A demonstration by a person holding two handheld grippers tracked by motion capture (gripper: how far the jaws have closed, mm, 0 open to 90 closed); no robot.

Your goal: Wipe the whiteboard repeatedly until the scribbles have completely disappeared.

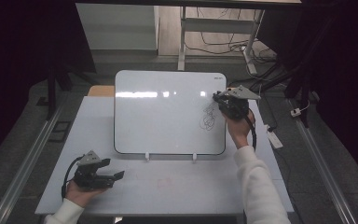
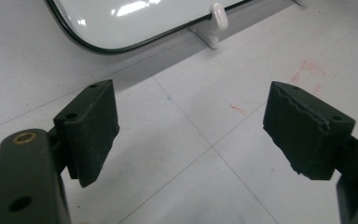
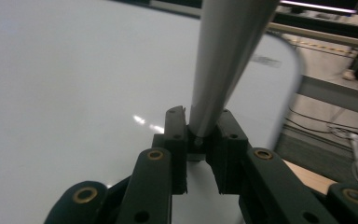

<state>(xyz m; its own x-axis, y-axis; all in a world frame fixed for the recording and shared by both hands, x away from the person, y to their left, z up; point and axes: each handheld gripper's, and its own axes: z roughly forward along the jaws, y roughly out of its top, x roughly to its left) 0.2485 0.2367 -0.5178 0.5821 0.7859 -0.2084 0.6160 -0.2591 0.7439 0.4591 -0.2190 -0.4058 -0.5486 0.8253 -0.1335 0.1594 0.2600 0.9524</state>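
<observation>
Nearest you, at about 7 o'clock on the bench [image 1: 177, 186], your left gripper [image 1: 114, 176] lies low in your left hand [image 1: 77, 191]; its jaws stand wide apart with nothing between them, only bare bench surface and some faint red marks [image 2: 307, 74] beyond; it is released and idle, pointing toward 3 o'clock.

Further out, the whiteboard [image 1: 158, 116] stands propped on two small white clips [image 1: 147, 156] at the bench centre, tilted back toward 12 o'clock; a black scribble [image 1: 208, 116] sits on its right part, toward 2 o'clock.

Farthest, your right gripper [image 1: 223, 100] is up at the board's right edge, at about 2 o'clock, just above and beside the scribble; it is clenched on a grey marker [image 3: 228, 60]; in the right gripper view the jaws pinch the narrow end of the barrel, and the barrel widens away from them toward the top of that view; whether the tip touches the board I cannot tell.

Judgement: the deciding relation is that the scribble lies just toward 7 o'clock from the right gripper, on the board face directly in front of it; the marker's long axis runs along the jaws' line; your right hand [image 1: 240, 130] is far the nearer, the left being well apart across the bench; any further stroke belongs to the right.
</observation>
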